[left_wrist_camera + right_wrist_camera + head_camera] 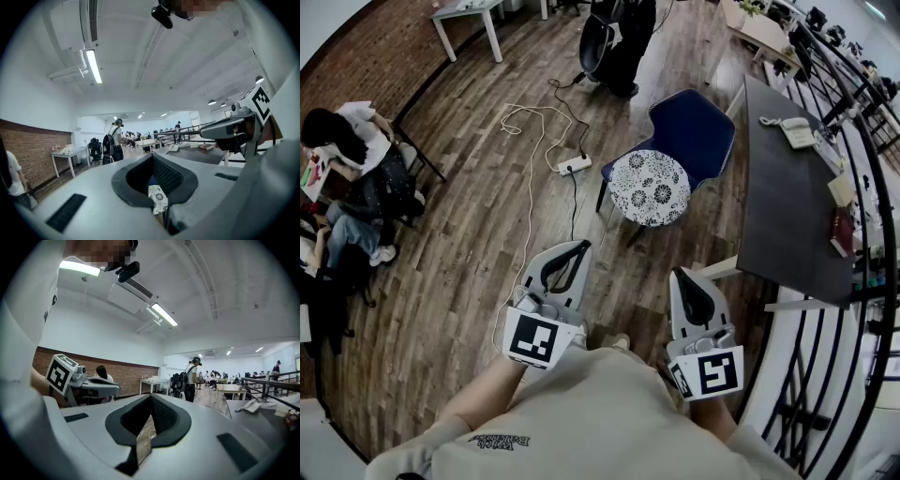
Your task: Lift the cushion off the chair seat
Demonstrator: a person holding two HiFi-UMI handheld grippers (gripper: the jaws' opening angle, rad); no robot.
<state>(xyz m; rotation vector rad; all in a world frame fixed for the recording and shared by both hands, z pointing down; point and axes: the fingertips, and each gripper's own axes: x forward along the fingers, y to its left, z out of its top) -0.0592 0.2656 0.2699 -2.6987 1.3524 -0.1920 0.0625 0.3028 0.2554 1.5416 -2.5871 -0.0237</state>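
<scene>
A round white cushion (649, 187) with a black flower print lies on the seat of a blue chair (694, 127), in the middle of the head view. Both grippers are held level near my body, well short of the chair. My left gripper (581, 246) is shut with nothing in it, and its tip points toward the chair's left side. My right gripper (678, 274) is also shut and empty, below the cushion in the picture. In the left gripper view, a strip of the cushion (158, 198) shows through the slit below the closed jaw tips of the left gripper (152, 157). The right gripper (151, 396) looks along the wooden floor.
A dark table (787, 197) stands right of the chair, with a phone (797, 133) and a book (842, 230) on it, and a black railing (825, 375) behind. A power strip (574, 165) and white cable lie on the floor to the chair's left. People (347, 141) sit at far left.
</scene>
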